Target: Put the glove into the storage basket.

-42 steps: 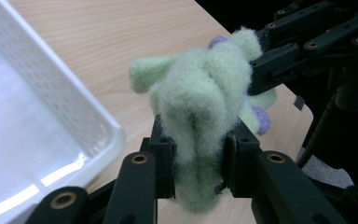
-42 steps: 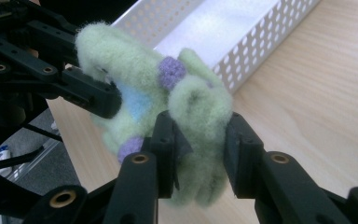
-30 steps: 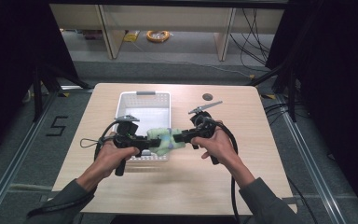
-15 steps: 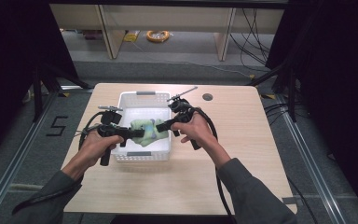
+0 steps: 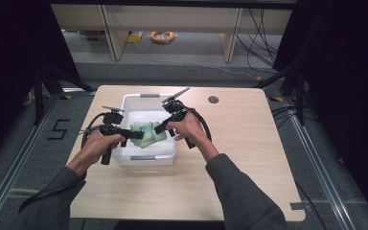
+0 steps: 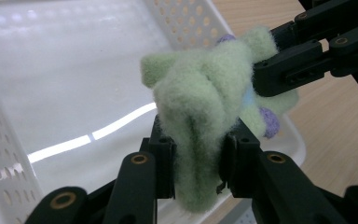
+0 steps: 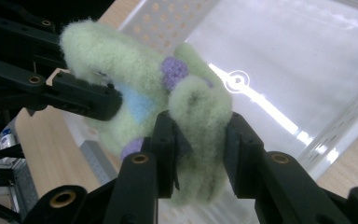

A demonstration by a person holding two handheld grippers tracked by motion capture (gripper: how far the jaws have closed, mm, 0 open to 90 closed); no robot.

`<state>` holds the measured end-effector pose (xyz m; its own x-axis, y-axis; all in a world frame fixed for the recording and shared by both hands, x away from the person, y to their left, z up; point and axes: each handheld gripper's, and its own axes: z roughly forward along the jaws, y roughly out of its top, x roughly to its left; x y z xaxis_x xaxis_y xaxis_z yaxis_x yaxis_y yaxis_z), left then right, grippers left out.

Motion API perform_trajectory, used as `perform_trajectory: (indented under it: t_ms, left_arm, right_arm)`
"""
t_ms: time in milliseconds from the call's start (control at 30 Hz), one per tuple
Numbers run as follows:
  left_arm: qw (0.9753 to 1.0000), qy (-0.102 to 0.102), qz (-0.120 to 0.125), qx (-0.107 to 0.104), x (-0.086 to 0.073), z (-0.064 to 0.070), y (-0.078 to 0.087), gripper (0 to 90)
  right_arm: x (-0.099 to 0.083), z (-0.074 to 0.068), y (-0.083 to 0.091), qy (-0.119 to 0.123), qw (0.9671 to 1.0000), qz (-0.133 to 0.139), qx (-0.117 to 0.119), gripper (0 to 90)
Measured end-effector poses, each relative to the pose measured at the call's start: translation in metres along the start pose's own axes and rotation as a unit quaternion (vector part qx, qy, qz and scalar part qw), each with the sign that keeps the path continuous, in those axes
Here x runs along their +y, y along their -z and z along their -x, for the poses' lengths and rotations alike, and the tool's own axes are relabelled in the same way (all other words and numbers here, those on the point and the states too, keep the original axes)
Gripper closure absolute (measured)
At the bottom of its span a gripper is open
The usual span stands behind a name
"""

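Because both tongs grip the same soft thing from opposite ends, the main risk is an uneven let-go. The left tongs are closed on a thick fold of the green fleece toy, and the right tongs are pinched on another fold of it, so the toy hangs between them over the white perforated basket on the bench. In the high view it sits above the basket's near half, close to the front wall, and I cannot tell whether it touches the floor of the basket yet. If one side opens first, the fleece could swing toward the other hand and drape over the rim instead of dropping inside. Fluffy pile may also cling to a jaw pad and get dragged back out as that hand lifts away.
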<state>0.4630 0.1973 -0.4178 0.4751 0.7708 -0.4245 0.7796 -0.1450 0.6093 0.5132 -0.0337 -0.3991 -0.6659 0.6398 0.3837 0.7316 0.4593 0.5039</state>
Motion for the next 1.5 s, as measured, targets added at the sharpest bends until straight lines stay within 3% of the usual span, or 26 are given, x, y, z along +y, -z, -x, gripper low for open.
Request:
perform_trajectory:
  t_ms: [300, 400, 467, 533, 633, 733, 833, 867, 1033, 1067, 1133, 1167, 1233, 1267, 1300, 1400, 1467, 1500]
  left_arm:
    - [0.9993, -0.002, -0.034, 0.019, -0.004, -0.018, -0.015, 68.3]
    - [0.9991, -0.001, -0.034, 0.023, -0.005, -0.019, -0.019, 68.2]
    - [0.9984, -0.010, -0.048, 0.027, -0.005, -0.020, -0.020, 68.2]
    - [0.9980, -0.009, -0.055, 0.031, -0.004, -0.021, -0.024, 68.1]
    - [0.9969, -0.017, -0.066, 0.038, -0.005, -0.022, -0.029, 67.8]
    - [0.9970, -0.011, -0.065, 0.040, -0.006, -0.022, -0.033, 67.4]
    - [0.9963, -0.011, -0.073, 0.045, -0.006, -0.023, -0.034, 67.3]
    - [0.9961, -0.011, -0.075, 0.046, -0.007, -0.022, -0.036, 67.3]
    - [0.9947, -0.016, -0.085, 0.056, -0.008, -0.021, -0.041, 66.7]
    - [0.9935, -0.026, -0.093, 0.060, -0.007, -0.021, -0.041, 66.4]
    - [0.9933, -0.027, -0.094, 0.061, -0.008, -0.021, -0.042, 65.5]
    - [0.9930, -0.026, -0.096, 0.064, -0.009, -0.021, -0.043, 64.8]
    - [0.9918, -0.036, -0.099, 0.072, -0.009, -0.022, -0.043, 63.2]
    - [0.9920, -0.035, -0.097, 0.073, -0.010, -0.022, -0.043, 62.6]
    - [0.9918, -0.034, -0.096, 0.077, -0.010, -0.021, -0.043, 61.3]
    - [0.9924, -0.029, -0.088, 0.081, -0.011, -0.018, -0.043, 58.8]
    - [0.9916, -0.037, -0.088, 0.087, -0.010, -0.018, -0.041, 54.9]
    - [0.9917, -0.030, -0.088, 0.089, -0.010, -0.017, -0.041, 53.7]
  right_arm:
    - [0.002, 0.009, -0.026, -0.011, 0.9997, -0.023, -0.003, 68.7]
    - [0.003, 0.010, -0.032, -0.019, 0.9992, -0.034, -0.012, 68.7]
    - [0.003, 0.013, -0.036, -0.024, 0.9991, -0.034, 0.005, 68.7]
    - [0.002, 0.016, -0.039, -0.018, 0.9989, -0.042, -0.013, 68.6]
    - [0.001, 0.016, -0.043, -0.029, 0.9985, -0.046, -0.008, 68.6]
    - [0.001, 0.018, -0.047, -0.021, 0.9986, -0.047, -0.013, 68.6]
    - [0.001, 0.018, -0.048, -0.030, 0.9982, -0.052, -0.010, 68.5]
    - [0.001, 0.018, -0.049, -0.021, 0.9978, -0.056, -0.027, 68.5]
    - [0.001, 0.016, -0.054, -0.020, 0.9964, -0.067, -0.048, 68.3]
    - [0.001, 0.015, -0.055, -0.021, 0.9962, -0.069, -0.048, 68.2]
    - [0.001, 0.015, -0.055, -0.020, 0.9961, -0.070, -0.050, 68.1]
    - [0.001, 0.014, -0.056, -0.030, 0.9952, -0.075, -0.054, 68.0]
    - [0.001, 0.014, -0.057, -0.021, 0.9956, -0.073, -0.054, 67.9]
    - [0.001, 0.013, -0.057, -0.023, 0.9953, -0.075, -0.057, 67.7]
    - [0.001, 0.014, -0.059, -0.009, 0.9956, -0.072, -0.060, 67.5]
    - [0.002, 0.011, -0.059, -0.019, 0.9950, -0.073, -0.065, 66.5]
    - [0.002, 0.010, -0.059, -0.019, 0.9942, -0.079, -0.071, 65.6]
    - [0.002, 0.010, -0.060, -0.010, 0.9943, -0.078, -0.072, 65.3]
